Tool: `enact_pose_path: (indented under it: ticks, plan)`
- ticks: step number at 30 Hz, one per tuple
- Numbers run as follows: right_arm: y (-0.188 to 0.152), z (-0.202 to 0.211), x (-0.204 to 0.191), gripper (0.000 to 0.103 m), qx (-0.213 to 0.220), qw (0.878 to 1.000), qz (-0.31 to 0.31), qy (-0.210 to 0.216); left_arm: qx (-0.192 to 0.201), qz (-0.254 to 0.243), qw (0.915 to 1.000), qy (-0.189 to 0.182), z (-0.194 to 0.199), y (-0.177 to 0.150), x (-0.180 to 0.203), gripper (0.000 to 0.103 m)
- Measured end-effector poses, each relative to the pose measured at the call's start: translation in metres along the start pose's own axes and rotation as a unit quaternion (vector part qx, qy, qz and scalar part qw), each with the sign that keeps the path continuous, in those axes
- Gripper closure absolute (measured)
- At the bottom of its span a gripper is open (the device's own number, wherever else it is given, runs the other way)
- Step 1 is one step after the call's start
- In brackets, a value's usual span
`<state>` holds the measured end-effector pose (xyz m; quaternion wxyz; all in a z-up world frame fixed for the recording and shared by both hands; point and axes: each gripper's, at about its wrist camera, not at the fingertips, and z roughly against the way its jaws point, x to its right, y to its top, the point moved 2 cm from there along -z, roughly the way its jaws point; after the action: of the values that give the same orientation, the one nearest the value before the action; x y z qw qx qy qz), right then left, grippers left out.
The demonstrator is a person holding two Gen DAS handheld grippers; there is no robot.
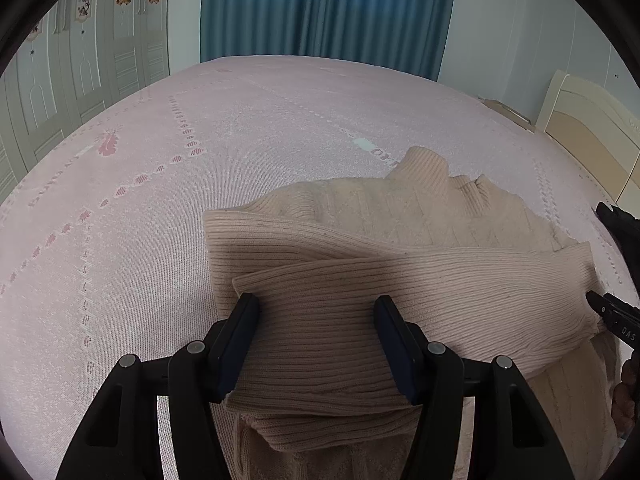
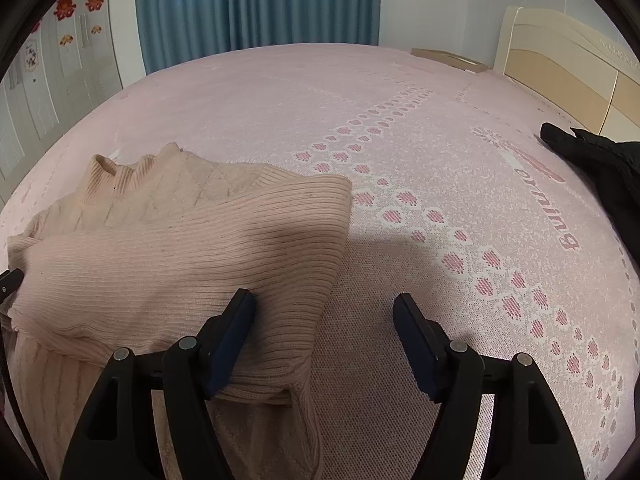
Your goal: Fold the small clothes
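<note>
sweater on bed (curtain behind), black garment right

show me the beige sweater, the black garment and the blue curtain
beige sweater (image 1: 400, 280): left wrist view, on the ribbed sleeve folded across the body
black garment (image 2: 600, 160): right wrist view, on its crumpled middle near the bed's right edge
blue curtain (image 1: 328, 12): left wrist view, on its central pleats
</note>
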<state>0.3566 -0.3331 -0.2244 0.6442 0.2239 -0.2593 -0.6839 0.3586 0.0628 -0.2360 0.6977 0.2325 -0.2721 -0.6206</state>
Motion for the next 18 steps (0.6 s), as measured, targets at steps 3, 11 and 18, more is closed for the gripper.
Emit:
enact_pose_path:
  ticks: [3, 11, 18]
  plan:
    - [-0.0003, 0.0002, 0.0001, 0.034, 0.000, 1.000, 0.001, -0.001, 0.000, -0.002, 1.0000, 0.005, 0.0000, -0.0002, 0.0013, 0.045]
    - [-0.0004, 0.0007, -0.0012, 0.034, 0.002, 1.000, 0.005, -0.006, 0.000, -0.005, 0.9999, 0.009, -0.0005, 0.0000, 0.0023, 0.045]
    - [0.0000, 0.0022, -0.0012, 0.033, 0.004, 1.000, 0.006, -0.009, -0.002, -0.010, 0.9999, 0.013, -0.0007, 0.0003, 0.0035, 0.044]
